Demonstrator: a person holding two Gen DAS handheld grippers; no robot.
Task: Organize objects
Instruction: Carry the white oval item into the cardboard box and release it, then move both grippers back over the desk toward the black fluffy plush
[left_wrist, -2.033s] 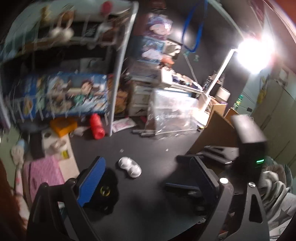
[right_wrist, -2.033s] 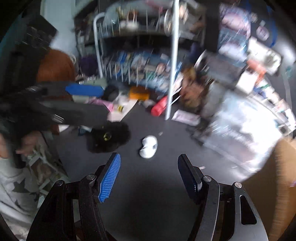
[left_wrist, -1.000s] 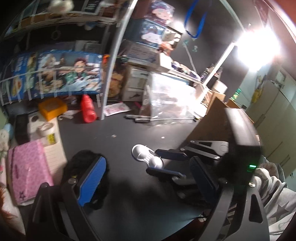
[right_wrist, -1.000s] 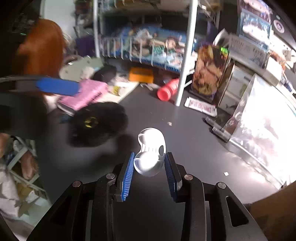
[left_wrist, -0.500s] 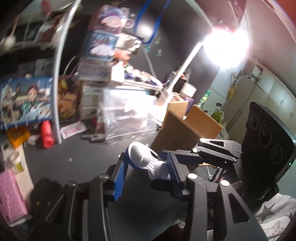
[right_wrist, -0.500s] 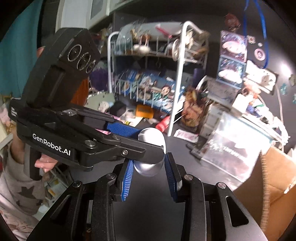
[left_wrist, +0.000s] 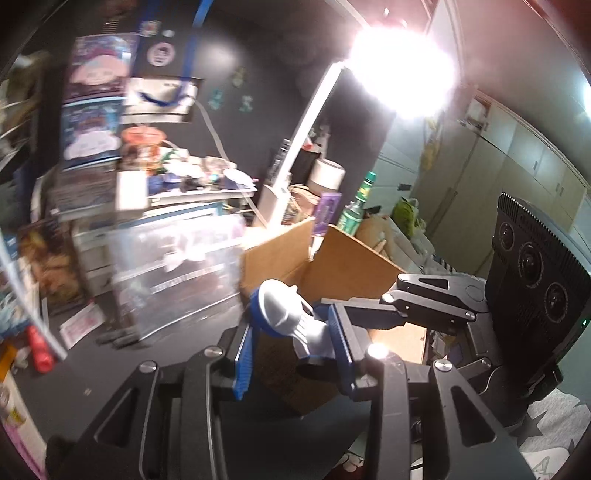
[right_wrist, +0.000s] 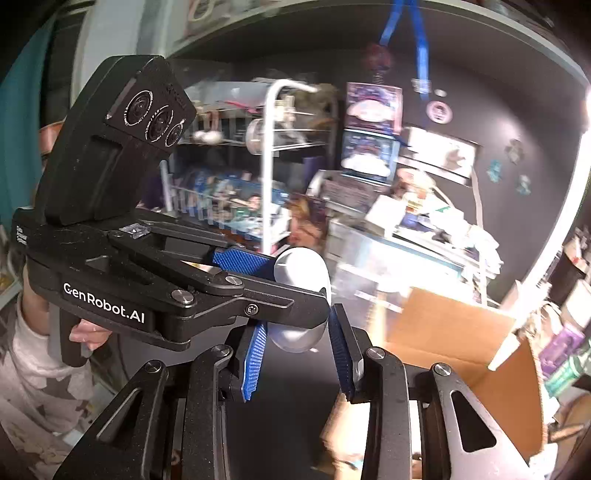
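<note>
A white two-lobed plastic object (left_wrist: 284, 314) hangs in the air above the dark desk, beside an open cardboard box (left_wrist: 354, 266). My left gripper (left_wrist: 291, 325) has its jaws closing, and its blue pads press on the object's sides. My right gripper (right_wrist: 297, 339) is shut on the same object's (right_wrist: 301, 269) lower lobe. In the right wrist view the left gripper (right_wrist: 299, 288) reaches in from the left and crosses in front of the object. The cardboard box (right_wrist: 443, 325) lies to the right of and below both grippers.
A clear plastic bin (left_wrist: 173, 273) stands left of the box. A white lamp arm (left_wrist: 306, 129) rises behind it. A wire shelf rack (right_wrist: 266, 166) full of boxes fills the back. A red bottle (left_wrist: 38, 350) lies at the far left. A person's hand (right_wrist: 85, 332) holds the left gripper.
The left gripper closed on the white object, which the right gripper held. Both then lifted it off the desk and carried it up and toward the cardboard box.
</note>
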